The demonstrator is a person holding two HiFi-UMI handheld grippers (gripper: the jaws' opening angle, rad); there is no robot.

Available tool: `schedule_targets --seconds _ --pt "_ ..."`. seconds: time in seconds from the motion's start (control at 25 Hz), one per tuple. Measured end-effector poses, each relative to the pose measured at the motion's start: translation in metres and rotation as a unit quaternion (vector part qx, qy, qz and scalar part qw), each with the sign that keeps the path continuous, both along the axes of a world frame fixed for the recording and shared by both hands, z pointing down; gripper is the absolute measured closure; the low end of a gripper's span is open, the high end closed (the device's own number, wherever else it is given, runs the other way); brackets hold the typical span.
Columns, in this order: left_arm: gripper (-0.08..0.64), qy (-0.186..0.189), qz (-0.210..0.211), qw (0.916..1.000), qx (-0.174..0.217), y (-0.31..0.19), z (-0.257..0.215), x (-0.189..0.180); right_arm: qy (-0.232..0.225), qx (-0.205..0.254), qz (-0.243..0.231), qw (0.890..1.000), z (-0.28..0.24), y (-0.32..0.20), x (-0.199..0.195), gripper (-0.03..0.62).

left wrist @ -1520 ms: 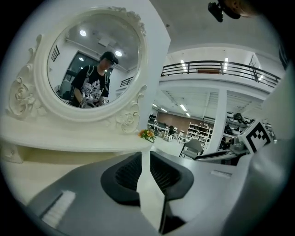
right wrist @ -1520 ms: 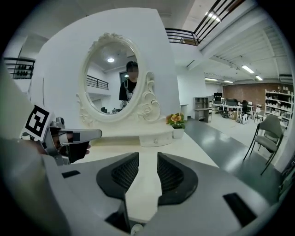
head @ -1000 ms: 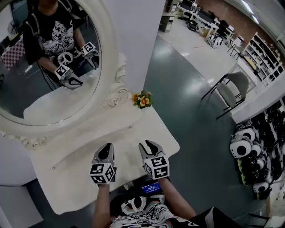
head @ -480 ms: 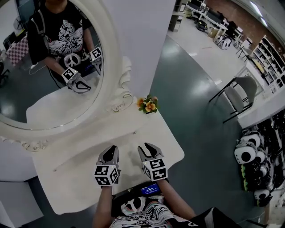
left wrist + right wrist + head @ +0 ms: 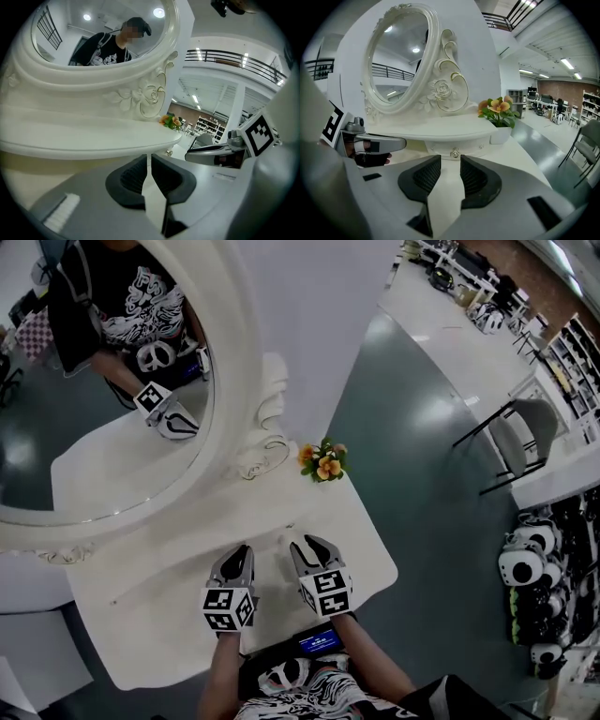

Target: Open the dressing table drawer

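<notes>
Room: big hall with a grey floor (image 5: 412, 493), shelving far right, a chair (image 5: 516, 432) well off to the right.
Table: white dressing table (image 5: 159, 624) with an oval mirror (image 5: 84, 446) at the far left and a flower pot (image 5: 324, 463) at the far right of its raised shelf.
Drawer: small drawer (image 5: 474, 149) tucked under that shelf, closed as far as I can judge, with 1 round knob (image 5: 454, 153) on its front.
Left gripper (image 5: 149, 157): 2 jaws pressed nearly together, only a thin slit, nothing in it; hovers over the near tabletop.
Right gripper (image 5: 450, 158): jaws a little spread, nothing between them; just right of the left one.
Key relation: knob lies straight ahead on the far side of the right gripper's gap, clearly apart from it. Drawer front runs left to right, so the pull should come toward the near edge. Right gripper is better lined up; from the left one the drawer sits off to the right.
Hidden: head view barely shows the drawer front, since the shelf overhangs it. Drawer depth and contents unseen. A smaller stud right of the knob is too small to identify.
</notes>
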State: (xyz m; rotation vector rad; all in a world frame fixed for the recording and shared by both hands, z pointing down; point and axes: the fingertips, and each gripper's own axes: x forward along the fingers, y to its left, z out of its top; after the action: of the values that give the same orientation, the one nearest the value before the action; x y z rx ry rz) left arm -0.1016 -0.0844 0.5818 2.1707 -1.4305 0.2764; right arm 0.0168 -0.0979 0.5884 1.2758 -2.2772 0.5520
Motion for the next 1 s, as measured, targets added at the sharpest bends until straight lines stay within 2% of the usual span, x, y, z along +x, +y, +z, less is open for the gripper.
schedule_targets --seconds 0.6,0.68,0.76,1.0 --pt "0.531 0.004 0.001 0.9994 -0.034 -0.007 0.029 0.004 0.008 -0.012 -0.017 1.0 0.031 -0.039 -0.02 0.457" --pt "0.531 0.004 0.0 0.9993 -0.036 -0.008 0.03 0.003 0.011 -0.011 -0.02 1.0 0.032 -0.043 -0.022 0.466" --pt "0.532 0.004 -0.002 0.9993 -0.038 -0.008 0.032 0.003 0.021 -0.012 -0.022 0.999 0.034 -0.044 -0.022 0.506" --pt "0.531 0.006 -0.005 0.9992 -0.038 -0.01 0.031 0.003 0.034 -0.014 -0.026 0.999 0.037 -0.044 -0.021 0.497"
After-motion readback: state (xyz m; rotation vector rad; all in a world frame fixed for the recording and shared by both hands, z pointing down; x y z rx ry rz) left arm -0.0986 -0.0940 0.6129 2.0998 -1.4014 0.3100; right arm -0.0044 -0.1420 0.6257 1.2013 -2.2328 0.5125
